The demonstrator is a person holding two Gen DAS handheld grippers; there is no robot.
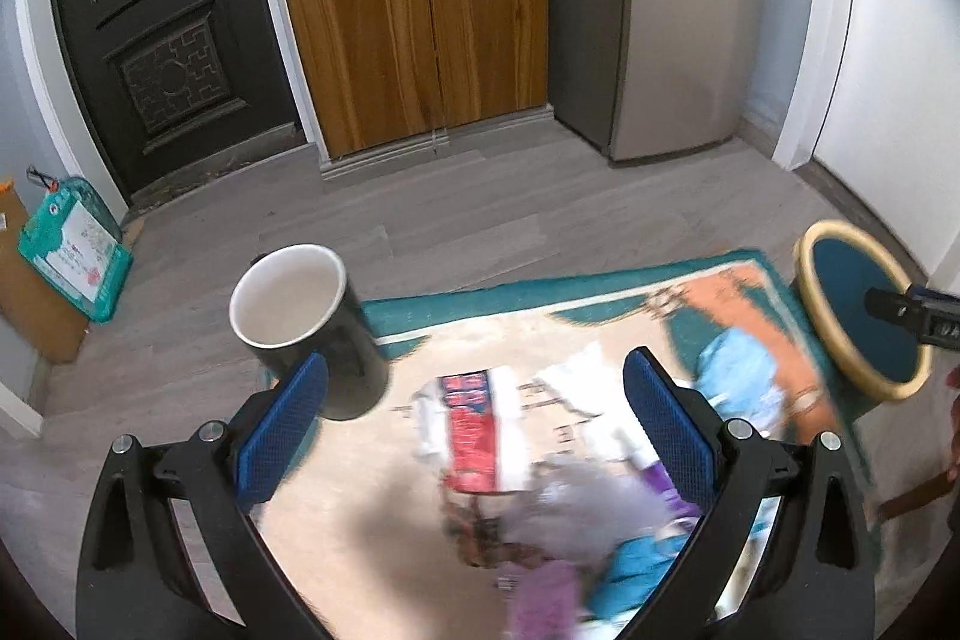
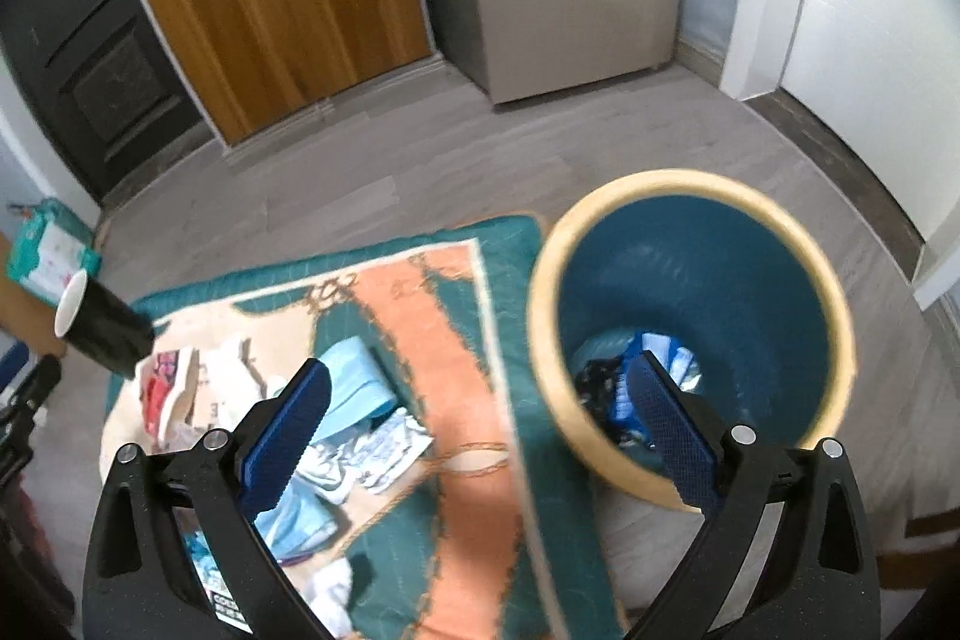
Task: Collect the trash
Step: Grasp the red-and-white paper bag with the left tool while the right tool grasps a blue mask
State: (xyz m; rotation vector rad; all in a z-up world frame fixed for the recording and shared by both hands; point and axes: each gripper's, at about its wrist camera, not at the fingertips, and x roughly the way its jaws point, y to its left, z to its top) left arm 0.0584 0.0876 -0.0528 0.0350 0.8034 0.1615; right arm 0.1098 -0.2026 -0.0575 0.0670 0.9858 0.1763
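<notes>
Below, the left gripper (image 1: pixel 474 406) hangs with its blue-padded fingers spread wide and empty over a blurred heap of paper and wrapper trash (image 1: pixel 480 430) lying on a teal, cream and orange patterned rug (image 1: pixel 600 289). Just beside its left finger stands a black mug with a white inside (image 1: pixel 300 322), near the rug's edge. Likewise spread and empty, the right gripper (image 2: pixel 480 400) hovers by a round blue bin with a yellow rim (image 2: pixel 690 196), which holds some scraps at its bottom.
</notes>
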